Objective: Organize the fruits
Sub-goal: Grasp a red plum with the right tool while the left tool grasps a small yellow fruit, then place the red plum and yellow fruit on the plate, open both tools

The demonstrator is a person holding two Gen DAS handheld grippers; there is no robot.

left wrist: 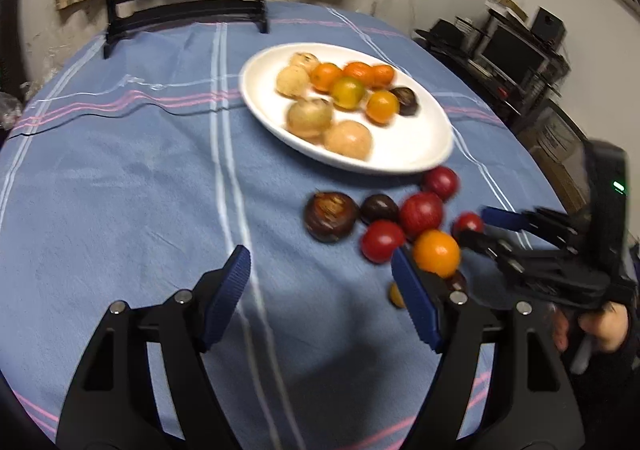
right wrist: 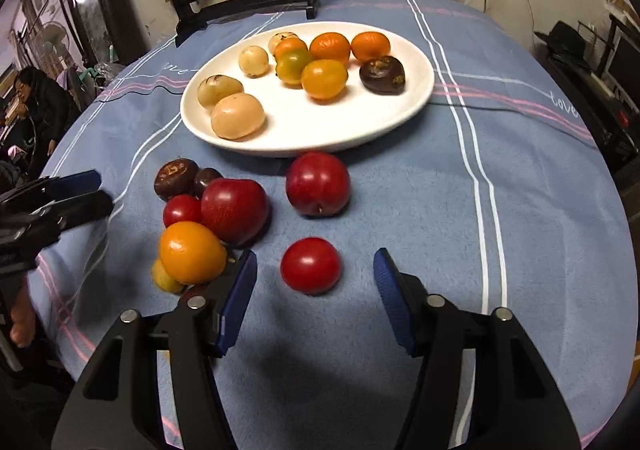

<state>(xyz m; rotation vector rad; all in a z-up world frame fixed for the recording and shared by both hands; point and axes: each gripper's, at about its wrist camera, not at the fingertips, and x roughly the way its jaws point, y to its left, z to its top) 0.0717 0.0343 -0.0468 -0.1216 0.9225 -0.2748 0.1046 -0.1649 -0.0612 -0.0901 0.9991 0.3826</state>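
The right gripper [right wrist: 316, 294] was held low over the cloth-covered worktop [right wrist: 520, 210] with its fingers [right wrist: 240, 298] wide apart, and a small red tomato [right wrist: 310, 265] was framed between and just ahead of them, untouched. The left gripper [left wrist: 320, 298] was likewise spread and empty, near a cluster of loose fruit: an orange fruit [left wrist: 436, 253] just beside its right finger, with red and dark ones behind. The white plate [right wrist: 320, 130] further back was already loaded with pale, orange and dark fruit. A slip was judged the chief risk: a round, smooth tomato could be squeezed out sideways if the fingers were closed off-centre, or bruised if closed too hard. It could also be nudged and set rolling across the cloth before being caught. The large red fruit [right wrist: 318, 183] lay just in front of the plate rim and could be knocked during a carry. The two grippers were close together, so a collision over the cluster was thought possible.
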